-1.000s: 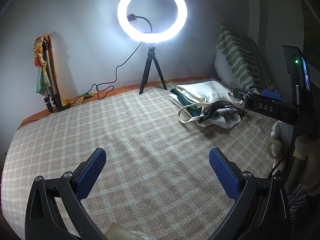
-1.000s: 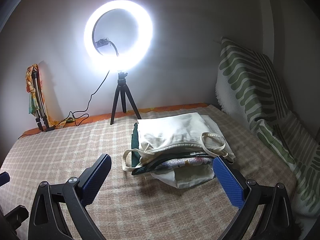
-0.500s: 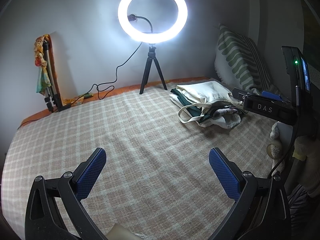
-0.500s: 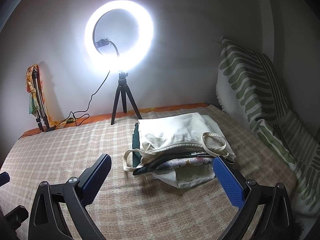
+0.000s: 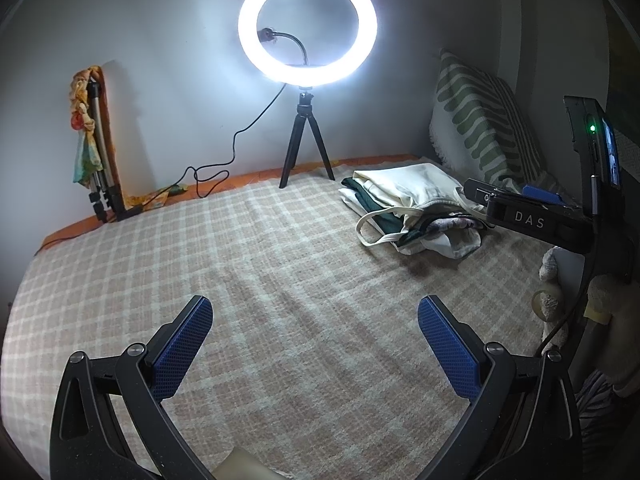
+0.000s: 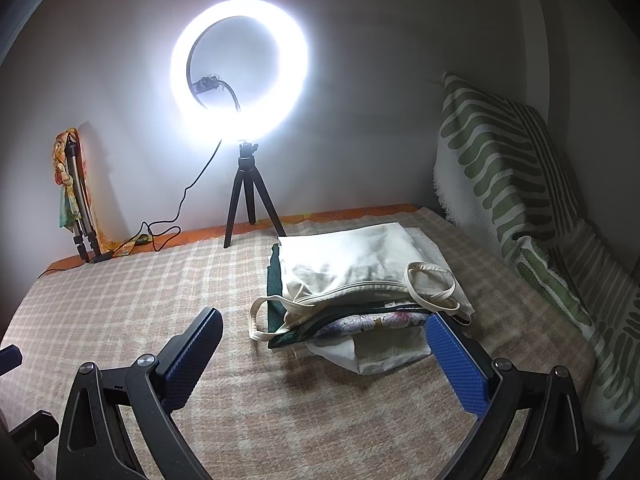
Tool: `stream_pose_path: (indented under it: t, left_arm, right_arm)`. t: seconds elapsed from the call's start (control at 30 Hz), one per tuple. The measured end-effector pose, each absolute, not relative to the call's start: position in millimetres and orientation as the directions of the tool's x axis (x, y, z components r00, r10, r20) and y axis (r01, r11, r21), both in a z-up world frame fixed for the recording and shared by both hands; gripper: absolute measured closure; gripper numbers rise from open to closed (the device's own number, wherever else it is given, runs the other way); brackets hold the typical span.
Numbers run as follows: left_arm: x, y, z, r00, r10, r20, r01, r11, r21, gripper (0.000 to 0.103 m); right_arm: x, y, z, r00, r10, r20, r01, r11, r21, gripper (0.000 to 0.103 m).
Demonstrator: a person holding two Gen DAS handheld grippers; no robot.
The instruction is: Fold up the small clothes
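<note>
A stack of small clothes (image 6: 356,280) lies on the checked bedspread (image 6: 120,300): a cream top with thin straps on top, a dark green piece and a floral piece under it, a white piece at the bottom. The stack also shows in the left wrist view (image 5: 408,208) at the far right of the bed. My right gripper (image 6: 326,344) is open and empty, just in front of the stack, its right pad near the stack's front corner. My left gripper (image 5: 314,332) is open and empty above bare bedspread (image 5: 200,264), well left of the clothes.
A lit ring light on a small tripod (image 5: 306,140) stands at the back by the wall, its cable (image 5: 216,168) trailing left. A folded tripod with a colourful cloth (image 5: 94,148) leans at the back left. Green-patterned pillows (image 6: 512,184) line the right side.
</note>
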State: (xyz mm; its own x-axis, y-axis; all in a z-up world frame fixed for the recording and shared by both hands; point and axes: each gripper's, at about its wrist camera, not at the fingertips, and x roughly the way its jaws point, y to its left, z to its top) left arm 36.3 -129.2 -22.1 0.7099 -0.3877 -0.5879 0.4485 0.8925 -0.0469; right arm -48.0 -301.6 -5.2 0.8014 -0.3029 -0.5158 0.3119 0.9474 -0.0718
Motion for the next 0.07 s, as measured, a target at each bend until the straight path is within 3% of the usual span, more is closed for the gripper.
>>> stream_pose_path:
  t: [0.07]
  left_arm:
    - [36.1, -128.8, -21.7, 0.714, -0.384, -0.586, 0.444, 0.895, -0.046, 0.001]
  right_arm:
    - [-47.9, -300.4, -6.0, 0.802, -0.302, -0.516, 0.310, 0.948, -0.073, 0.000]
